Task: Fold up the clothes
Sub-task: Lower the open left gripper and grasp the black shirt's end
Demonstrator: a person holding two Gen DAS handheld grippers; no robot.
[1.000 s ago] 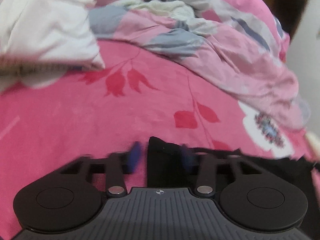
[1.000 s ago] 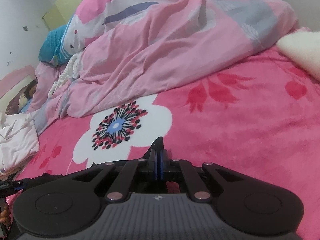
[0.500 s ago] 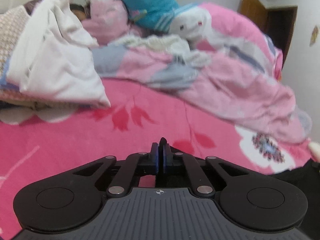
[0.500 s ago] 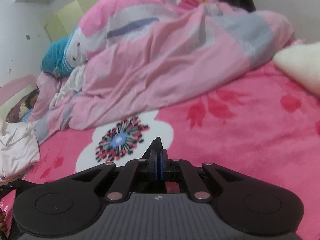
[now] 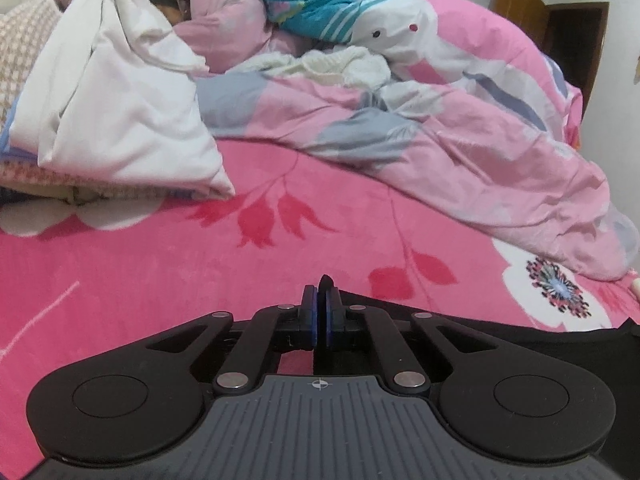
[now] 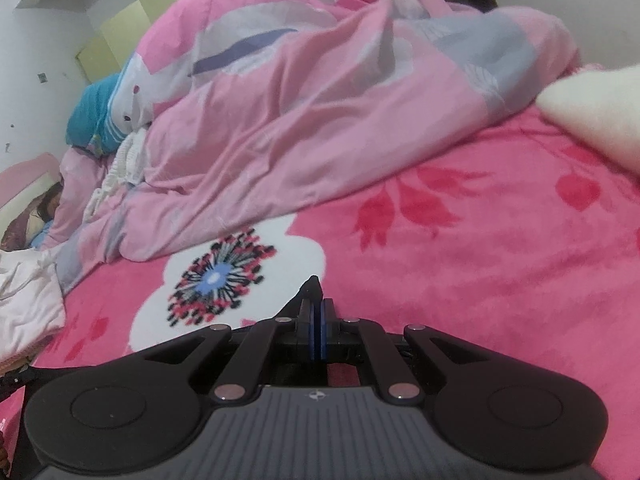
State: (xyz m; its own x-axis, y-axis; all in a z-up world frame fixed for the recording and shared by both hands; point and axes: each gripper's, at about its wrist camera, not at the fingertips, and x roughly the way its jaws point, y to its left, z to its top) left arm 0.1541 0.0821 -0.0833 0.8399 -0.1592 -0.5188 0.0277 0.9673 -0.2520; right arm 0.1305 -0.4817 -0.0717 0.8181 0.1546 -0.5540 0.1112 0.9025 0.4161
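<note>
1. Your left gripper (image 5: 320, 312) pinches the black garment (image 5: 500, 326); cloth runs rightward.
2. Your right gripper (image 6: 318, 322) pinches its other corner, beside the white flower print (image 6: 280, 256).
3. Garment's long axis spans both grippers.

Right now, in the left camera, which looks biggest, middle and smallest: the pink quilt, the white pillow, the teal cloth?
1. pink quilt
2. white pillow
3. teal cloth

The teal cloth lies farthest away, so its real size is unsure.
</note>
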